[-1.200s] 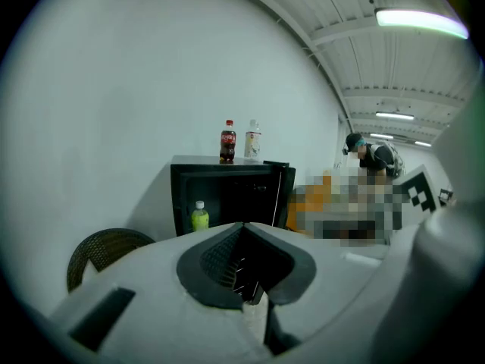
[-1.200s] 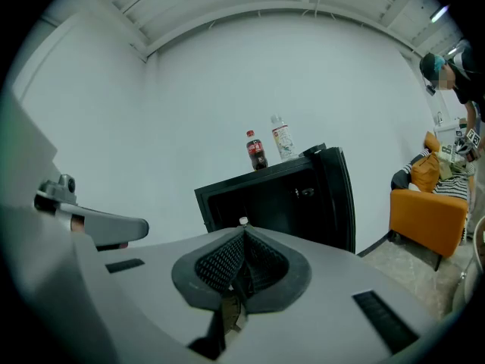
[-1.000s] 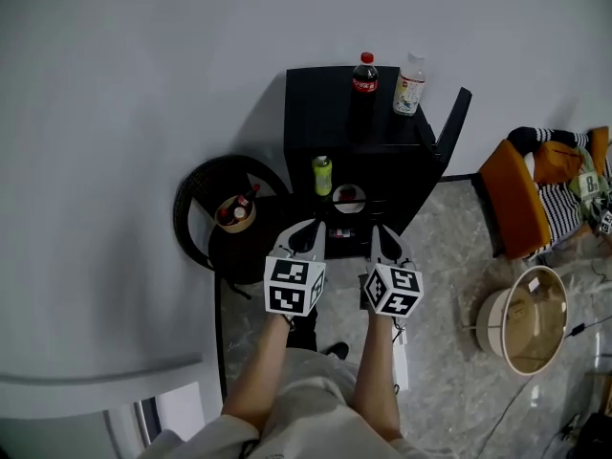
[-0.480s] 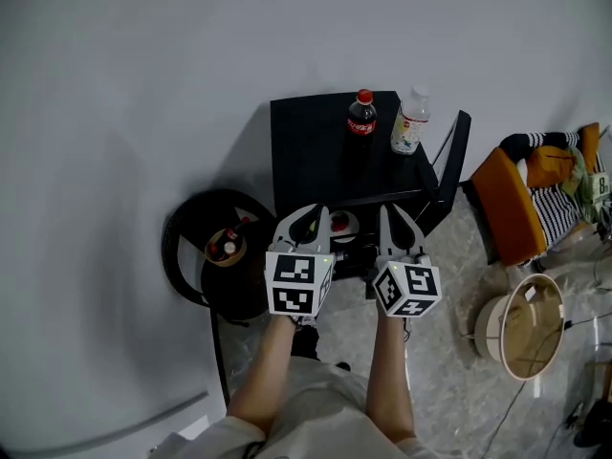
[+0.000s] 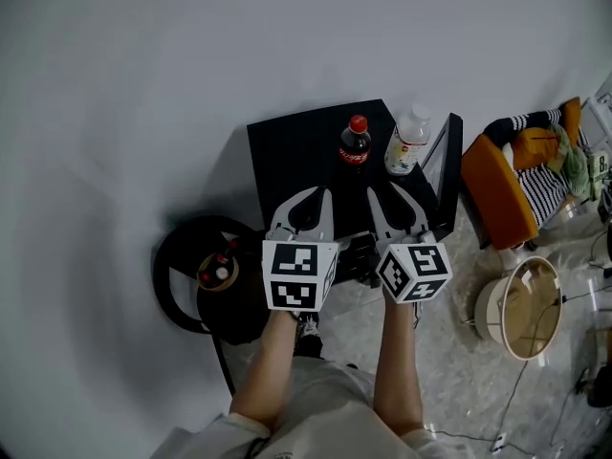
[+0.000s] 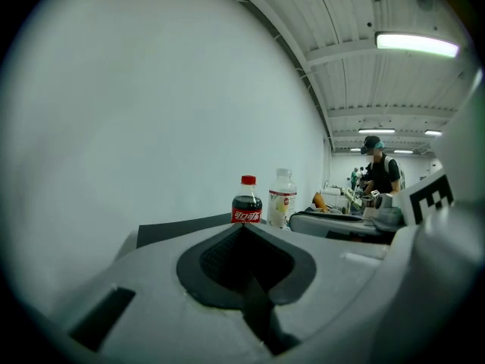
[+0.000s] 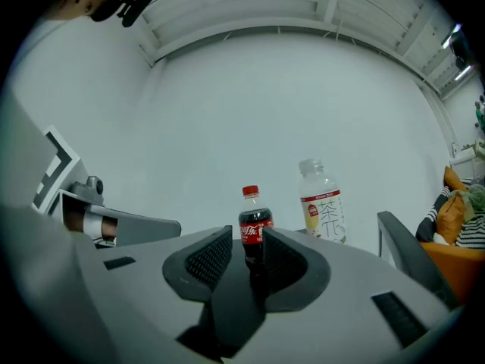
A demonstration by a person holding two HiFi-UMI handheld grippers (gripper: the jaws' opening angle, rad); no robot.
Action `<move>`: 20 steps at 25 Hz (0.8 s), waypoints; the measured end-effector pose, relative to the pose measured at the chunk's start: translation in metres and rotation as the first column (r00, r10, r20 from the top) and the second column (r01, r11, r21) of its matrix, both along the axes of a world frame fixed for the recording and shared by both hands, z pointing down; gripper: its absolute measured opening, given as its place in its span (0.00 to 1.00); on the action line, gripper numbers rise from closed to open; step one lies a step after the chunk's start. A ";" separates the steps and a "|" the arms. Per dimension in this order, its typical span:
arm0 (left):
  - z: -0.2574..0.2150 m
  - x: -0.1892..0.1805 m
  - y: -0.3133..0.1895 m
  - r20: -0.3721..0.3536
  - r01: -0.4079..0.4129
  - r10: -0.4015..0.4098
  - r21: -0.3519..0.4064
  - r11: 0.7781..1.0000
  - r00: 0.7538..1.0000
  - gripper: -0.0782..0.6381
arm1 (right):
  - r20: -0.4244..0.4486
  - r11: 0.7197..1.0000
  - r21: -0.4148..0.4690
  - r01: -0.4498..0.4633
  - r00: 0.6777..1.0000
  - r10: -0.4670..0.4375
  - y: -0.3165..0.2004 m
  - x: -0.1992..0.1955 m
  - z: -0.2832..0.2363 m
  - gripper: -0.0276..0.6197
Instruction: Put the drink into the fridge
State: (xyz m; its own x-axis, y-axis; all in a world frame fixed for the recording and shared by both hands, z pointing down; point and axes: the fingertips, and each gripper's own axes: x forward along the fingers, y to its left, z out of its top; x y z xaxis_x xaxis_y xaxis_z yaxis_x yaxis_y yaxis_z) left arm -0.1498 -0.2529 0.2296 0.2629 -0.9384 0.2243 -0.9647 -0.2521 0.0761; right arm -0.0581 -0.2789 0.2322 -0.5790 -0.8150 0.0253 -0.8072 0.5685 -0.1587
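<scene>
Cola bottle (image 7: 255, 217) shows beyond our right gripper (image 7: 248, 258), whose jaws have just been opening a little and hold nothing; our left gripper (image 6: 244, 241) is pressed closed, empty. It stands near the back edge of the fridge top (image 5: 296, 151). We think it is full, hard and slippery, so we should grab its middle.
</scene>
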 end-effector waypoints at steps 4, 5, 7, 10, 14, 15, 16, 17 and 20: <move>0.000 -0.010 -0.023 -0.031 -0.043 0.043 0.004 0.999 0.999 0.12 | -0.034 1.000 -0.021 0.008 0.999 -0.009 -0.023 -0.015 0.005 0.27; 0.001 -0.013 -0.028 -0.035 -0.051 0.051 0.002 0.999 0.998 0.12 | -0.047 0.999 -0.030 0.012 0.999 -0.013 -0.029 -0.019 0.007 0.32; 0.003 -0.016 -0.036 -0.049 -0.065 0.065 -0.015 0.998 0.997 0.12 | -0.076 0.998 -0.057 0.021 0.997 -0.025 -0.038 -0.027 0.012 0.38; 0.010 -0.021 -0.046 -0.074 -0.093 0.088 -0.063 0.994 0.993 0.12 | -0.116 0.995 -0.101 0.028 0.992 -0.040 -0.049 -0.036 0.019 0.44; 0.016 -0.030 -0.062 -0.078 -0.119 0.113 -0.080 0.990 0.991 0.12 | -0.186 0.993 -0.116 -0.008 0.983 -0.014 -0.068 -0.043 0.025 0.47; 0.018 -0.033 -0.066 -0.082 -0.123 0.117 -0.081 0.989 0.990 0.12 | -0.202 0.992 -0.124 -0.015 0.979 -0.010 -0.072 -0.046 0.029 0.48; 0.019 -0.036 -0.069 -0.086 -0.128 0.120 -0.083 0.988 0.989 0.12 | -0.217 0.991 -0.134 -0.023 0.976 -0.007 -0.076 -0.049 0.032 0.48; 0.021 -0.039 -0.072 -0.089 -0.131 0.123 -0.087 0.987 0.988 0.12 | -0.229 0.989 -0.144 -0.030 0.973 -0.004 -0.080 -0.051 0.035 0.49; 0.023 -0.041 -0.082 -0.091 -0.139 0.131 -0.094 0.986 0.987 0.12 | -0.240 0.985 -0.170 -0.036 0.971 -0.006 -0.091 -0.055 0.040 0.50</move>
